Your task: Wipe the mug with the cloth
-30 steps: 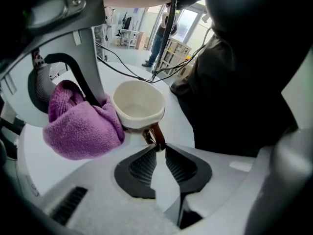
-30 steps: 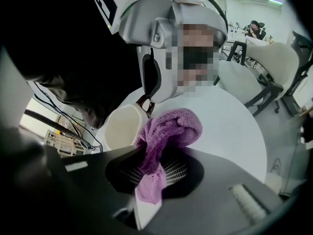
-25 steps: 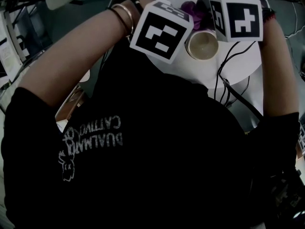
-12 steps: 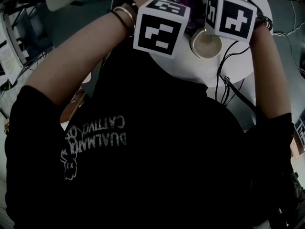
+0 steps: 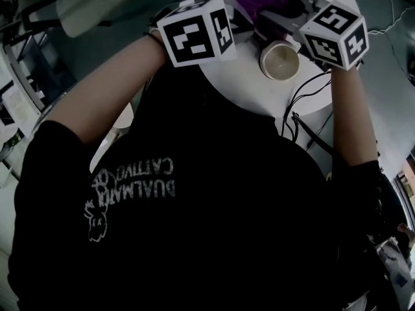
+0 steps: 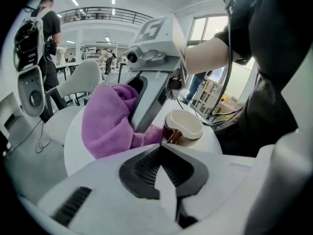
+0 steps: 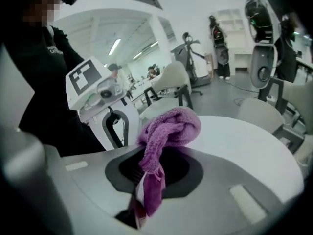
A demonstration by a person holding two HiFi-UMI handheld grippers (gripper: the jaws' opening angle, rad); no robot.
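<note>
Mug point(image 5: 279, 59) stands upright beside the cloth point(image 7: 168, 126) clamped in right tool point(image 7: 149, 165); left tool point(image 6: 161, 153) just closed, empty.

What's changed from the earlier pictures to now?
Both grippers swung apart. The jaws of the left gripper have just closed with nothing between them. The right gripper is shut on the cloth. The mug stayed on the table.

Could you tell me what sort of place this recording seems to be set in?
Probably a large open-plan lab or office hall: a round white table, white chairs, and a railed upper gallery.
</note>
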